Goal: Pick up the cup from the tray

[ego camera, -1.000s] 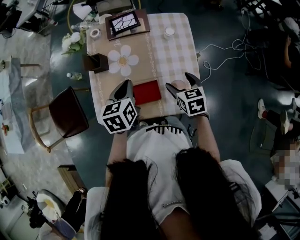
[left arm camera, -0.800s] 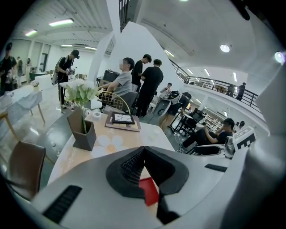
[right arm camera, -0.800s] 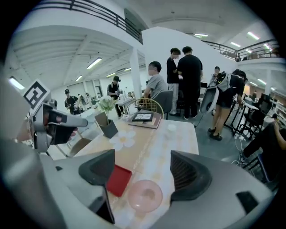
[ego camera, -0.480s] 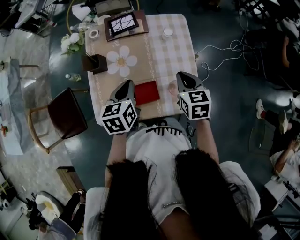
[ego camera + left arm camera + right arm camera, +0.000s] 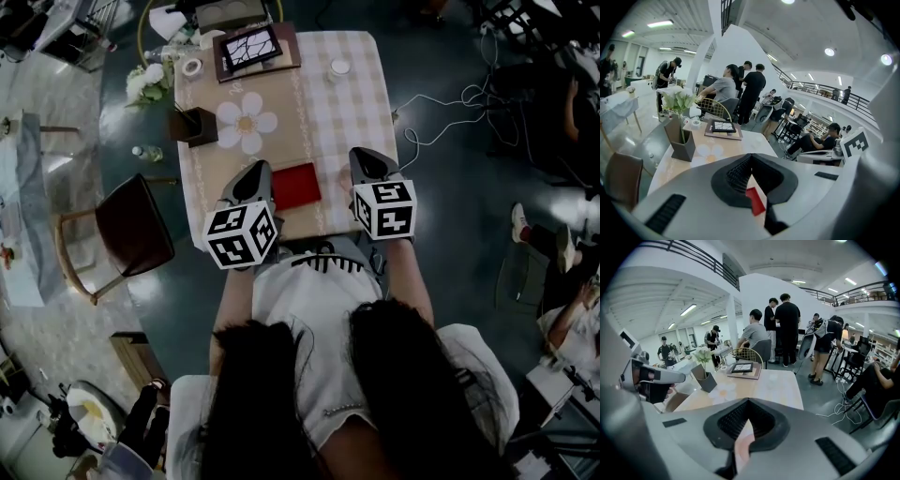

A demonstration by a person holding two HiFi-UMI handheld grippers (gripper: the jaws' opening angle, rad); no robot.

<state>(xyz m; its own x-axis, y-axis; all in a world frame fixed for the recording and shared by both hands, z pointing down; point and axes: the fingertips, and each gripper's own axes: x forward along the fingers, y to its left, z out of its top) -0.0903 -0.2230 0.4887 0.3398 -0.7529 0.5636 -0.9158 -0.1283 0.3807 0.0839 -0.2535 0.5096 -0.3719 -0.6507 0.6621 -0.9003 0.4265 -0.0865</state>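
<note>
The pink cup (image 5: pixel 743 446) was clamped in the right gripper's (image 5: pixel 748 401) just-closed jaws, its visible sliver running lengthwise along them and its tilt untellable, while the left gripper (image 5: pixel 751 157) was clenched on nothing.

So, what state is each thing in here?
left gripper: shut, empty.
right gripper: jaws just closed, shut on the cup.
cup: pink, pinched between the right gripper's jaws.
red tray: flat on the table, nothing showing on it.
dark vase: upright, holding white flowers.

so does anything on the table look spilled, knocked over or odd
Nothing stands out: the dark box stands upright, the red tray lies flat, and the checked cloth shows no spill.
</note>
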